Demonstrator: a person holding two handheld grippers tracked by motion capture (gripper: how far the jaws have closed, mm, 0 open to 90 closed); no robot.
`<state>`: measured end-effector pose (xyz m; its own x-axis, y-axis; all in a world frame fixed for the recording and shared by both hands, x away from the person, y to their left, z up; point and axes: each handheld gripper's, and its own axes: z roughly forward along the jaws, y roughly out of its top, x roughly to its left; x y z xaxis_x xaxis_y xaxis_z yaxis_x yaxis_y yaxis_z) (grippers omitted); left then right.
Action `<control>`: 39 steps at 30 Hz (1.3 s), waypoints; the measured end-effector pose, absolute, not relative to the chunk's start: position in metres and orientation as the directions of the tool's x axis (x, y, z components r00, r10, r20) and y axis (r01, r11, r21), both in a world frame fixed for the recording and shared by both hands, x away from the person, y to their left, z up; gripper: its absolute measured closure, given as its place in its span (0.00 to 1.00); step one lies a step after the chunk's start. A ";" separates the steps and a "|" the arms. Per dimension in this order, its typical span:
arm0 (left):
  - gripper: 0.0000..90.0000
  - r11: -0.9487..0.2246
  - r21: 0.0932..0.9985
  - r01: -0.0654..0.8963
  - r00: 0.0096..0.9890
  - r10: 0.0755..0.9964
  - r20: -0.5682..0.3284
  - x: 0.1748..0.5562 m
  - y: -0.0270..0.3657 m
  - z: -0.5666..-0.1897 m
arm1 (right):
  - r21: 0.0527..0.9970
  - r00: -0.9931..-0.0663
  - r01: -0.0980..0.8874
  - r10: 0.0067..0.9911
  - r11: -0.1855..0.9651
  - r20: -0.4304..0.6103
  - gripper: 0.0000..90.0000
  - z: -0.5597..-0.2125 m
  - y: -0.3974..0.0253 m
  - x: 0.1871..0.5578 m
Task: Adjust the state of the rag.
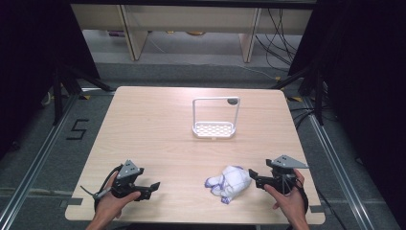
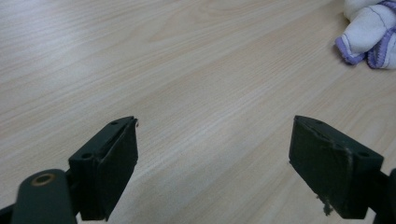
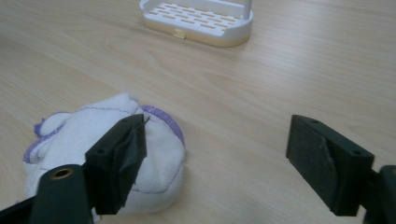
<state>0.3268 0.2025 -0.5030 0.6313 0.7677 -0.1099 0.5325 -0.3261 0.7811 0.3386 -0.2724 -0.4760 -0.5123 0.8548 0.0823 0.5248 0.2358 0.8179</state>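
A: Pale wood-grain surface (image 1: 158,129), with a white cloth (image 1: 230,182) that has purple stitched edges, bunched up near the front edge, and a white plastic rack (image 1: 214,125) with a slotted base and a tall loop handle farther back near the middle.

B: Any writing? All I can find is a black "5" (image 1: 77,129) marked on the floor to the left of the surface in the high view. No brand on the rack or cloth that I can read.

A: Same. The right gripper view gets the rack's slots up close, plus the cloth's thin purple seam lines, which are mush from above.

B: Where are the grippers?

A: The left gripper (image 1: 152,188) sits near the front left, well apart from the cloth, jaws wide apart with nothing between them. Its own view just catches the cloth at the top right corner.

B: And the right gripper (image 1: 254,177)?

A: Just beside the cloth's right side, jaws spread too, holding nothing. In its view one jaw overlaps the cloth; contact I can't tell.
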 end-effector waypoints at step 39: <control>0.17 -0.373 0.774 0.511 0.644 0.763 -0.059 0.327 0.197 -0.506 | 0.770 -0.621 0.472 0.782 0.430 -0.056 0.30 -0.453 -0.216 0.341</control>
